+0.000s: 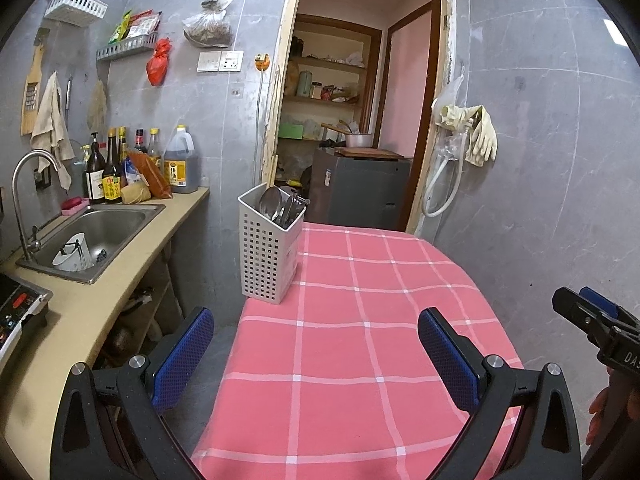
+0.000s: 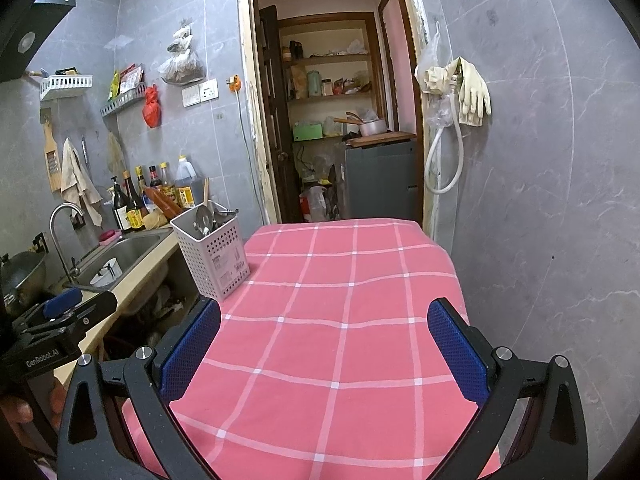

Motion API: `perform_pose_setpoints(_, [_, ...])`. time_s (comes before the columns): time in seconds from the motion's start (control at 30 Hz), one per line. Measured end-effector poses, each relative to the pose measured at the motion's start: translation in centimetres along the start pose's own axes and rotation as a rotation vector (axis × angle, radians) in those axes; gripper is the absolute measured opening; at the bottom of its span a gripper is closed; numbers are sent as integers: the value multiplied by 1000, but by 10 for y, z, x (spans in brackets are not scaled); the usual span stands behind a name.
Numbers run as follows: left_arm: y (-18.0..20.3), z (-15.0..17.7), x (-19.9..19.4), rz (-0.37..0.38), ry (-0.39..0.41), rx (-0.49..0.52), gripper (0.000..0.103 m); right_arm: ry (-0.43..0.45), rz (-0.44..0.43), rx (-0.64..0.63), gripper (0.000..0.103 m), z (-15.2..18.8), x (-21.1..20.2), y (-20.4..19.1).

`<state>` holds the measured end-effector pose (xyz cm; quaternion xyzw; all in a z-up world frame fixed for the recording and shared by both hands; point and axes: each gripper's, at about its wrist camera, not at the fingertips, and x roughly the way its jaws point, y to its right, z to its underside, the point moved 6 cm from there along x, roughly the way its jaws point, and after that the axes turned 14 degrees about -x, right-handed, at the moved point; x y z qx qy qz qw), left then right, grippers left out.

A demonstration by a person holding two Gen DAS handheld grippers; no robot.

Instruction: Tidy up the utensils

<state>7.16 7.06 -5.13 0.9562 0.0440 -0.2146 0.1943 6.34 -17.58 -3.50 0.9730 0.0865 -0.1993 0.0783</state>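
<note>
A white perforated utensil basket (image 1: 269, 252) (image 2: 216, 258) stands at the far left corner of the table with the pink checked cloth (image 1: 352, 320) (image 2: 340, 300). Metal utensils (image 1: 280, 206) (image 2: 208, 220), among them a ladle, stick out of its top. My left gripper (image 1: 316, 354) hovers open over the near left part of the cloth, nothing between its blue pads. My right gripper (image 2: 324, 348) is likewise open and empty over the near middle. Each gripper shows at the edge of the other's view: the right gripper (image 1: 596, 320), the left gripper (image 2: 64, 312).
Left of the table runs a beige counter (image 1: 120, 264) with a steel sink (image 1: 100, 236) holding a white cup (image 1: 74, 258), a tap (image 1: 28, 184) and several bottles (image 1: 120, 168). An open doorway (image 1: 352, 112) lies behind the table. Rubber gloves (image 1: 480, 132) hang on the right wall.
</note>
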Motion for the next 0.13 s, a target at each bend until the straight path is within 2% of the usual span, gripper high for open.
perform_pose_setpoints(0.13, [-2, -1, 4, -6, -13, 0, 103, -14, -2, 3, 102, 4, 2, -2])
